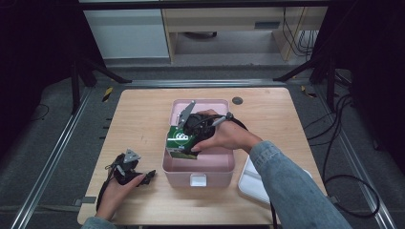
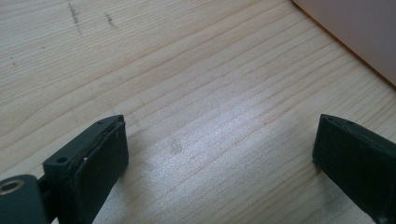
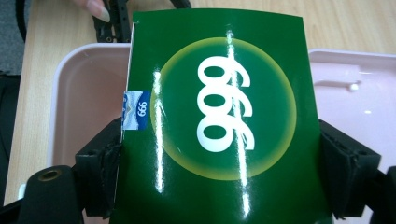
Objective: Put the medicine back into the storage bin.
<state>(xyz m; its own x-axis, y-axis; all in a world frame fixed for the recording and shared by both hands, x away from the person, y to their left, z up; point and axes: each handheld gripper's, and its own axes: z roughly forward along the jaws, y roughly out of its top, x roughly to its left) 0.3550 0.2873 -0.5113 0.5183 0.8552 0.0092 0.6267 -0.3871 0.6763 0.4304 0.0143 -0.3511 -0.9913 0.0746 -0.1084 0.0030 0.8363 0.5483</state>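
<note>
A green box (image 1: 180, 141) marked 999 in white on a yellow-green disc hangs over the left part of the open pink bin (image 1: 198, 168). My right gripper (image 1: 188, 135) is shut on it, and in the right gripper view both pads press the sides of the green box (image 3: 219, 121) above the pink bin (image 3: 74, 93). My left gripper (image 1: 142, 177) rests on the wooden table (image 1: 138, 119) near its front left. Its jaws stand open in the left gripper view, with only bare wood between the fingertips (image 2: 100, 154).
A white lid (image 1: 253, 181) lies on the table to the right of the bin. A dark round grommet (image 1: 237, 100) sits at the table's far edge. The pink bin's corner (image 2: 355, 32) is close to my left gripper. Black cables (image 1: 344, 143) trail on the floor to the right.
</note>
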